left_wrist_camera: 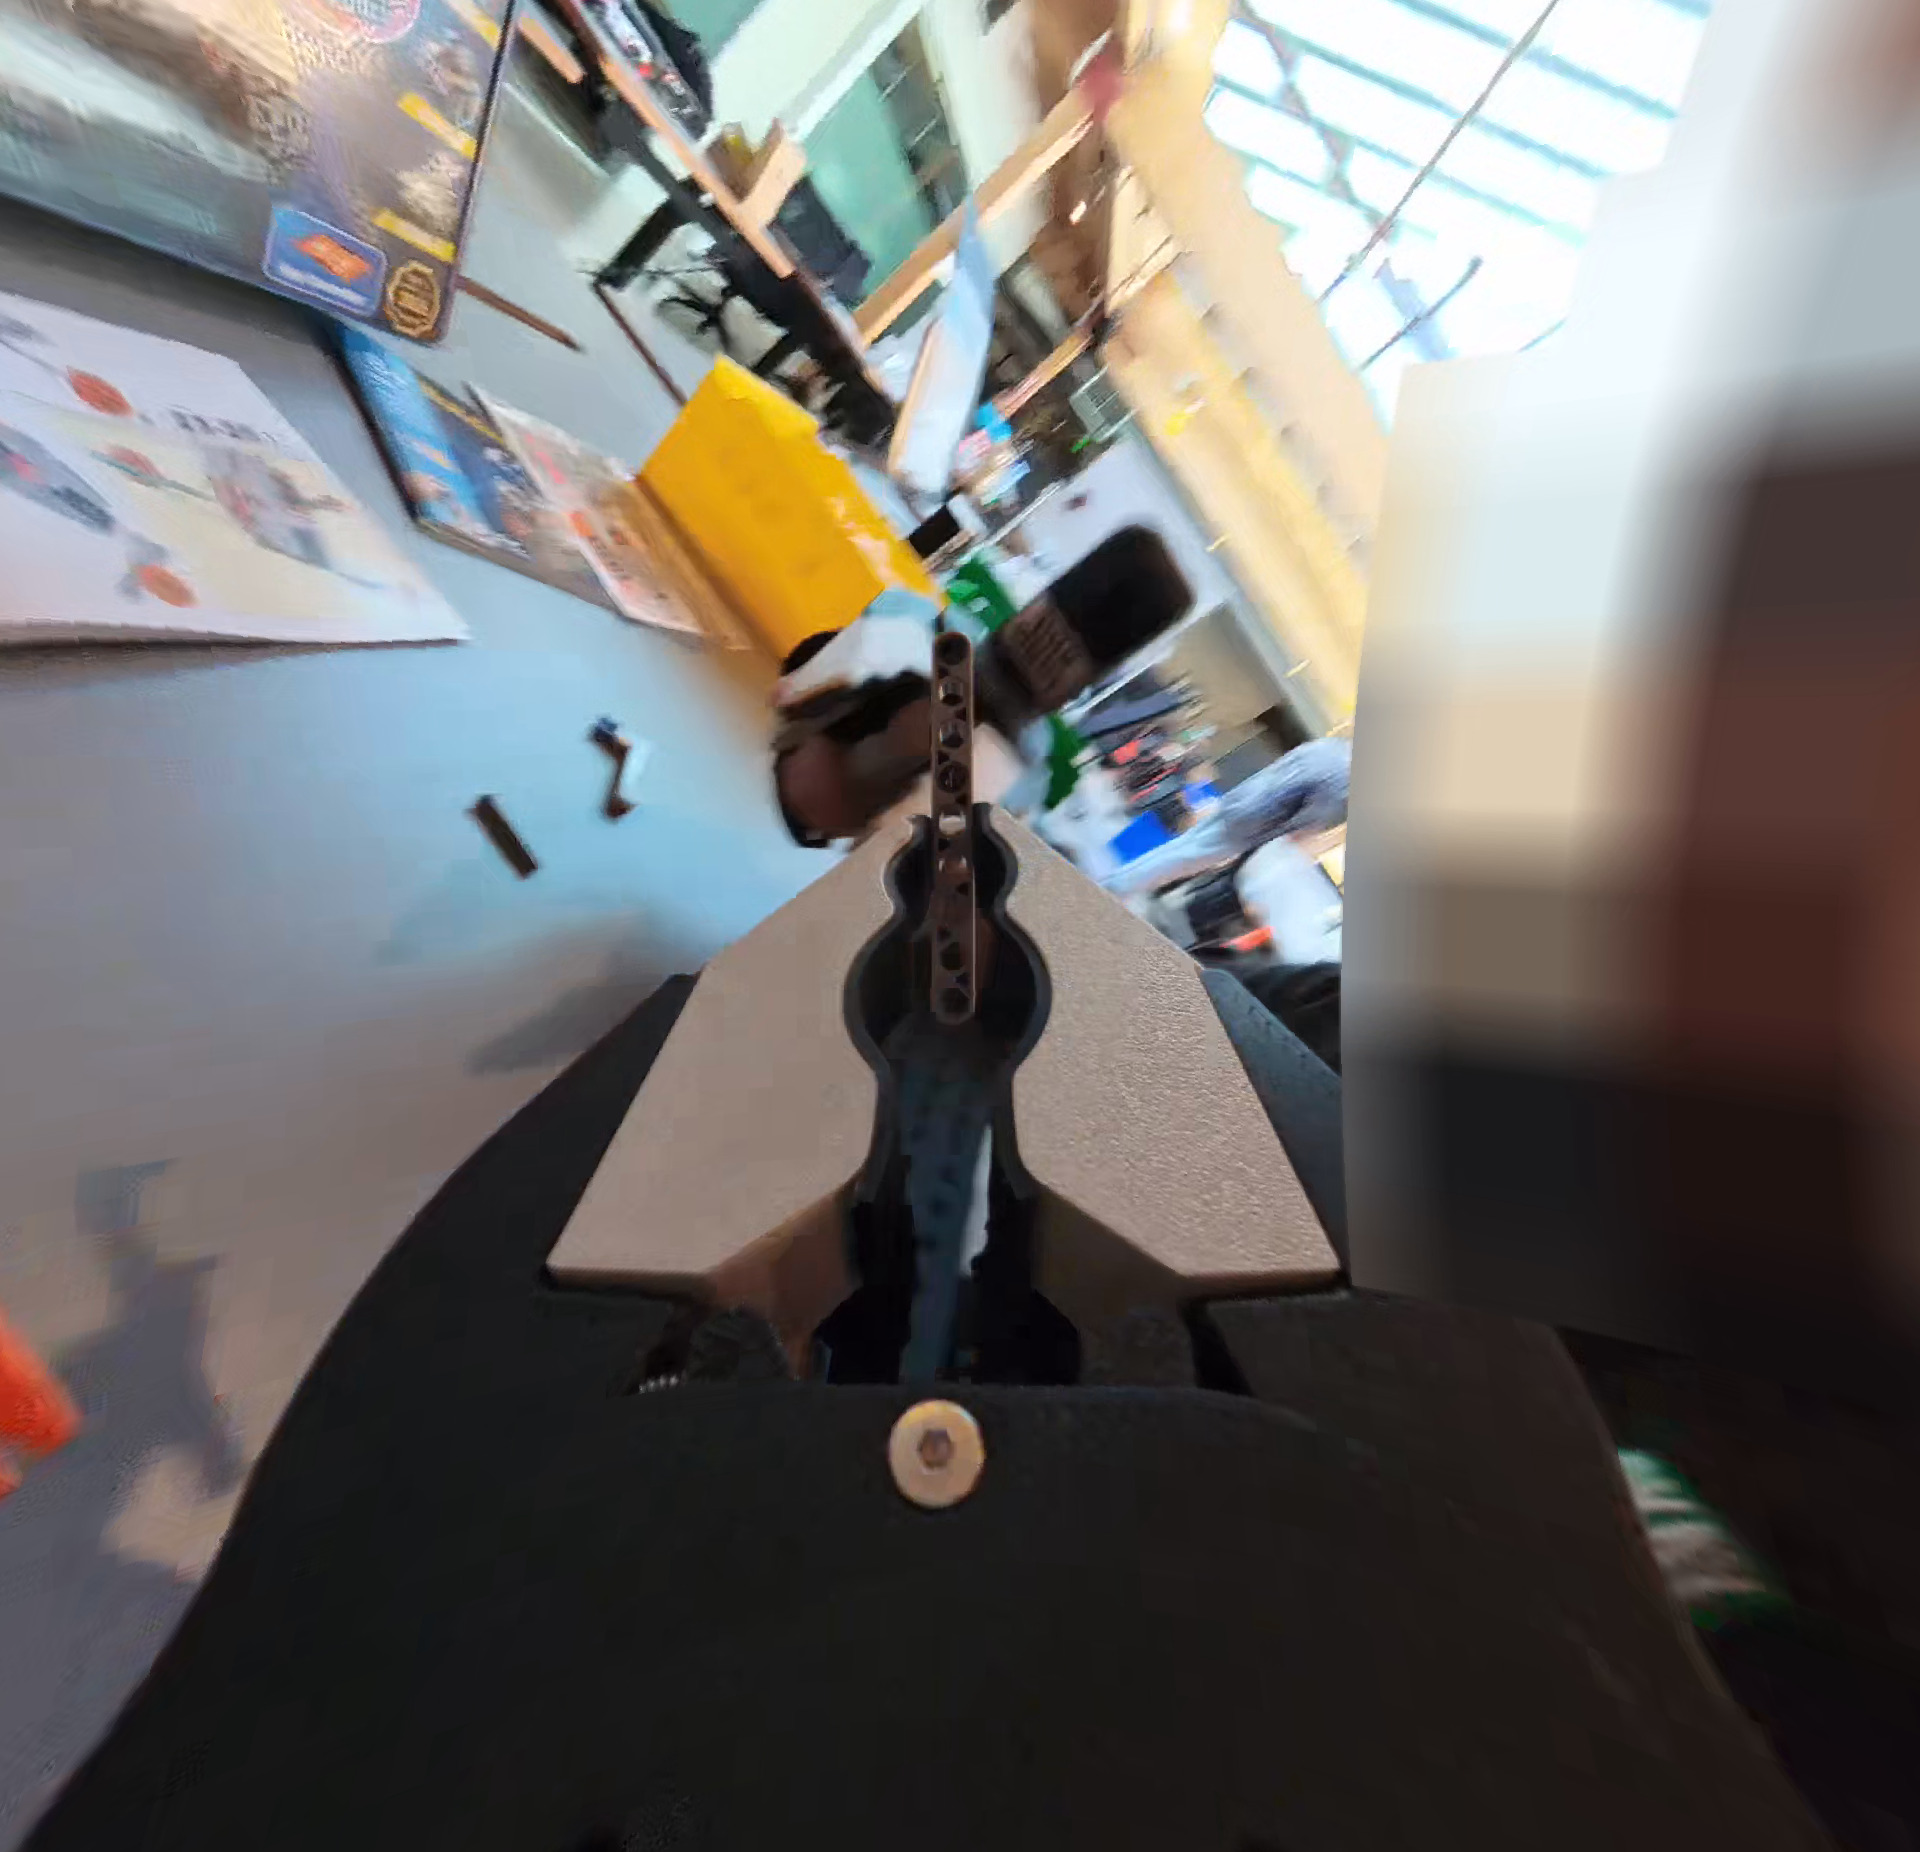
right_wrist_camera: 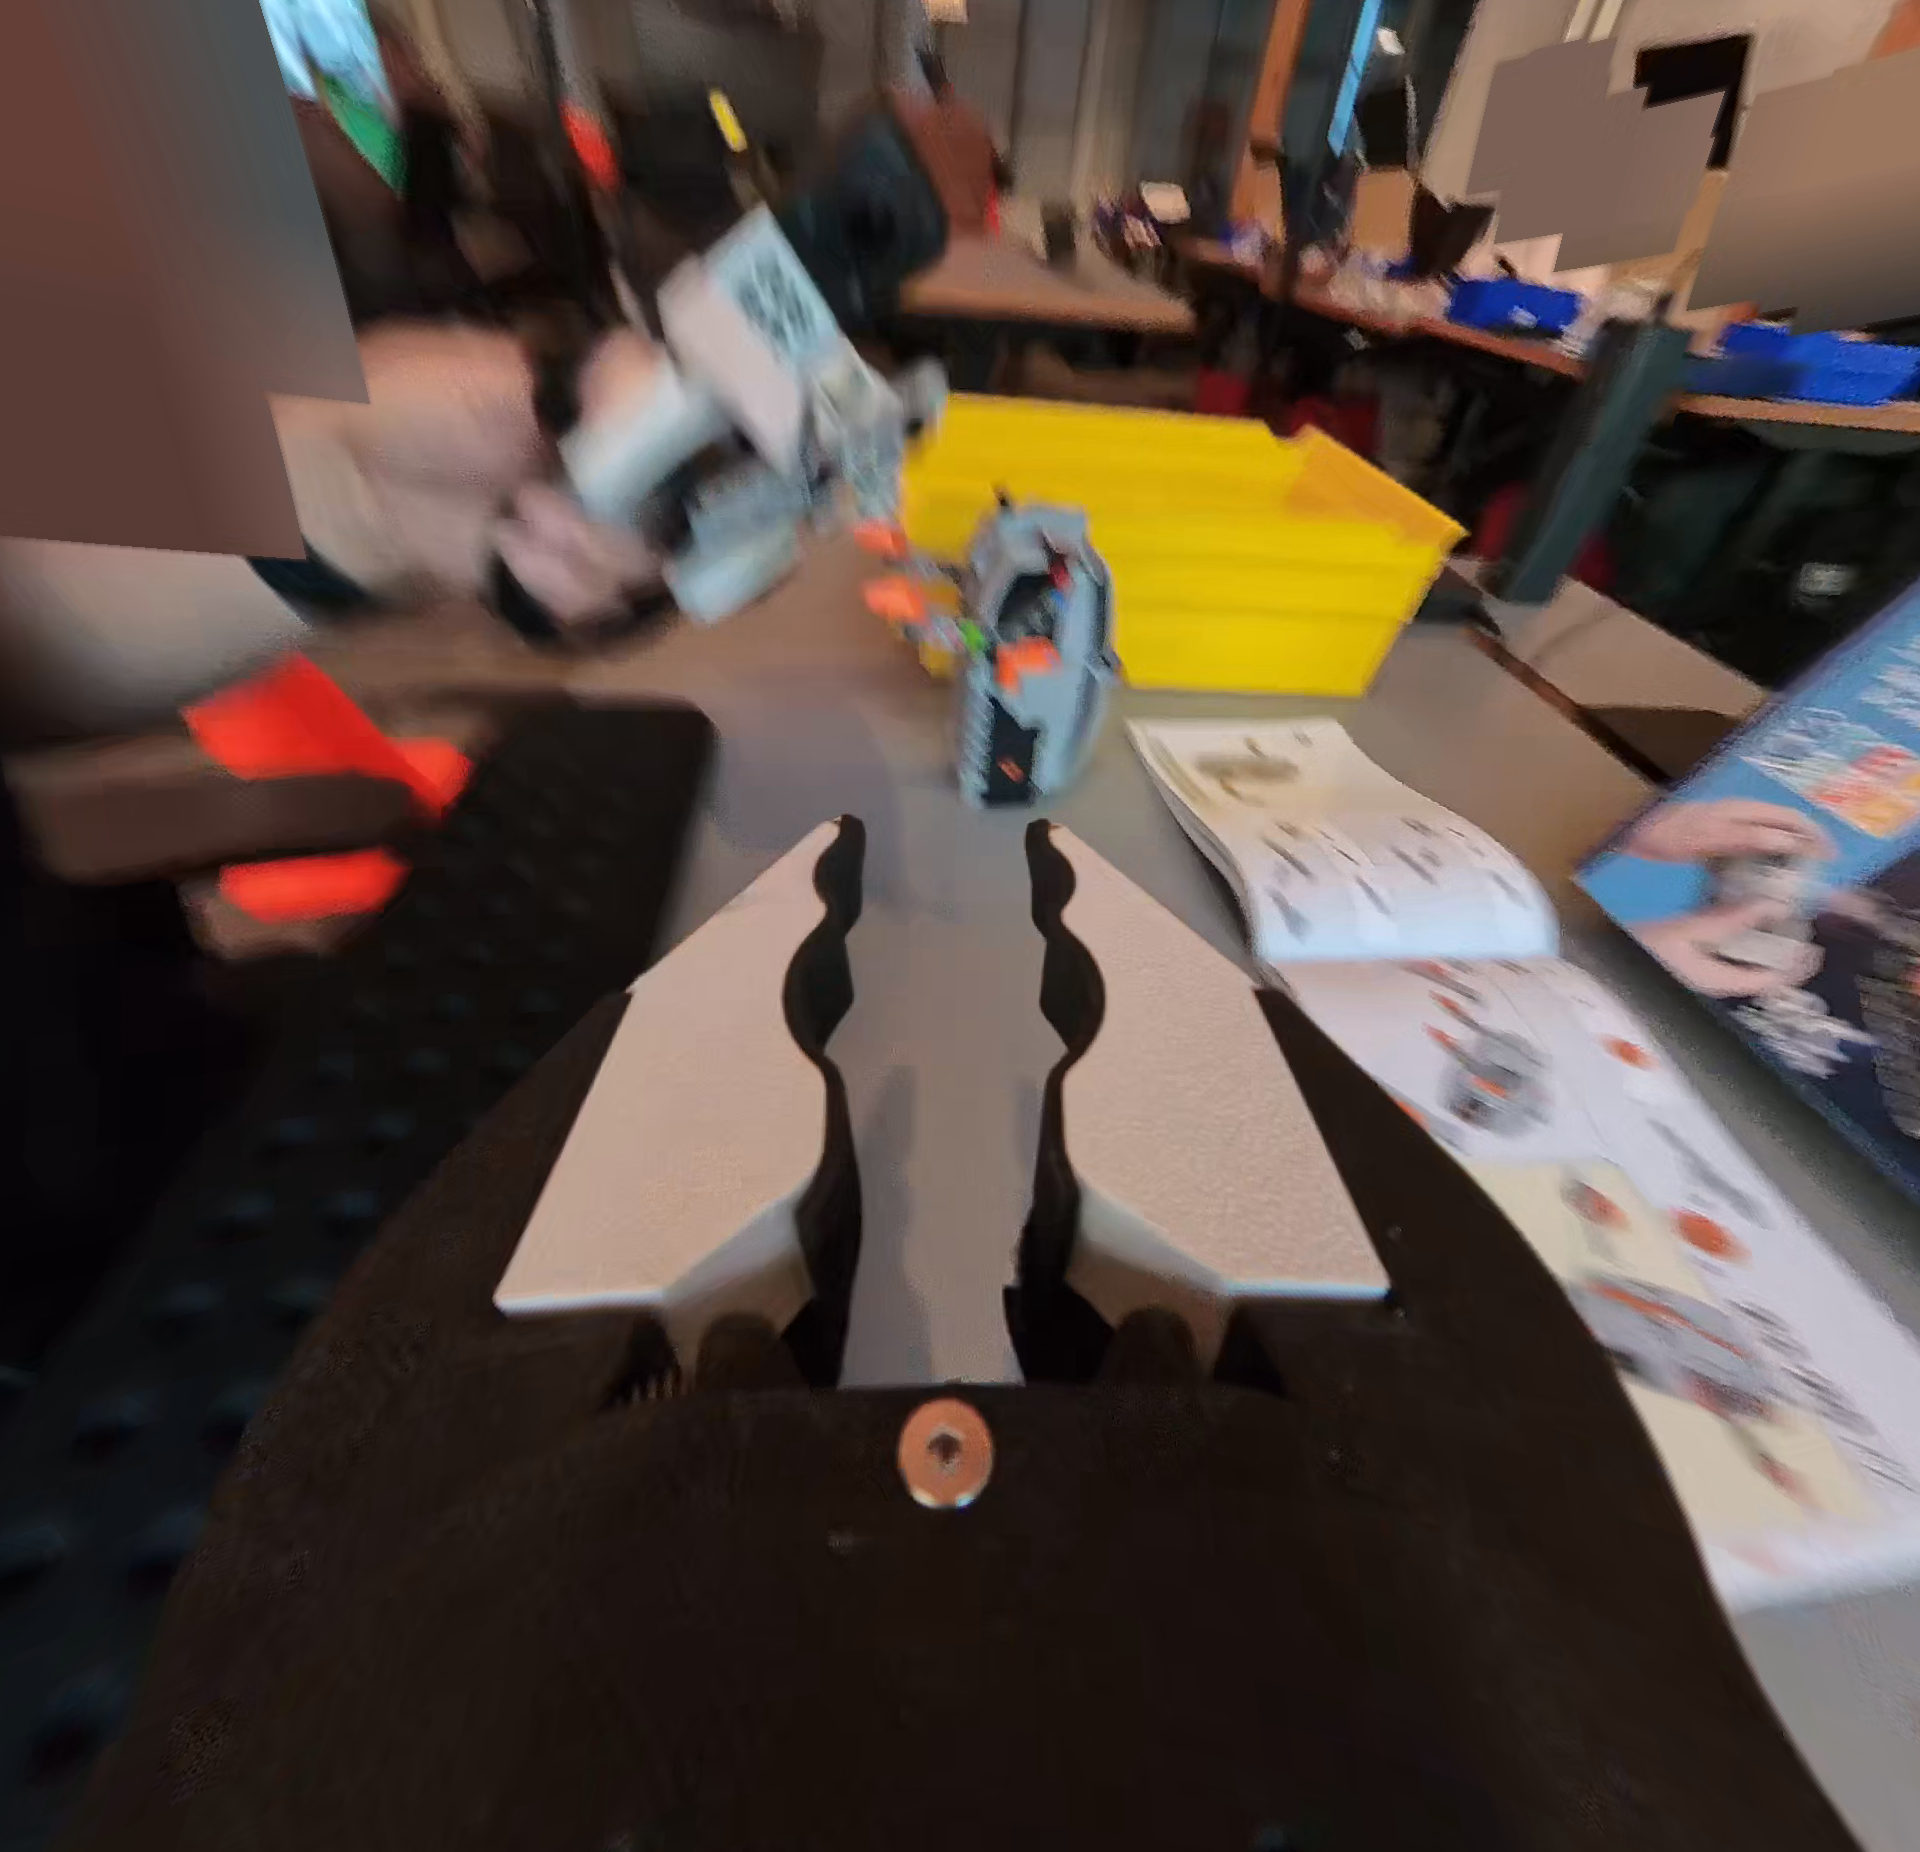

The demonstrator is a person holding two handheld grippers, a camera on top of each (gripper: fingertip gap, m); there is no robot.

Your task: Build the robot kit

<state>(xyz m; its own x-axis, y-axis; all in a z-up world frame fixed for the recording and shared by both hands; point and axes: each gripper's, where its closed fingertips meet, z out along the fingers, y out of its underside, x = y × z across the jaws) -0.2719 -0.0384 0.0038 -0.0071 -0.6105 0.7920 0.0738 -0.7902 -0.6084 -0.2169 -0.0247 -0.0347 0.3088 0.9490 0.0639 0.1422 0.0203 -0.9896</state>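
My left gripper (left_wrist_camera: 953,828) is shut on a thin dark beam with a row of holes (left_wrist_camera: 951,753), which sticks out past the fingertips; the view is tilted and lifted off the grey table (left_wrist_camera: 312,867). Two small dark parts (left_wrist_camera: 504,836) (left_wrist_camera: 615,768) lie loose on the table to its left. My right gripper (right_wrist_camera: 943,834) is open and empty, low over the grey table (right_wrist_camera: 800,701). Ahead of it stands a grey and orange brick-built model (right_wrist_camera: 1029,649). The left gripper (right_wrist_camera: 727,420) shows blurred at upper left in the right wrist view.
A yellow bin (right_wrist_camera: 1195,545) stands behind the model; it also shows in the left wrist view (left_wrist_camera: 769,514). Open instruction booklets (right_wrist_camera: 1340,846) and a blue box (right_wrist_camera: 1787,867) lie to the right. A black studded mat (right_wrist_camera: 436,971) and orange parts (right_wrist_camera: 312,742) are at left.
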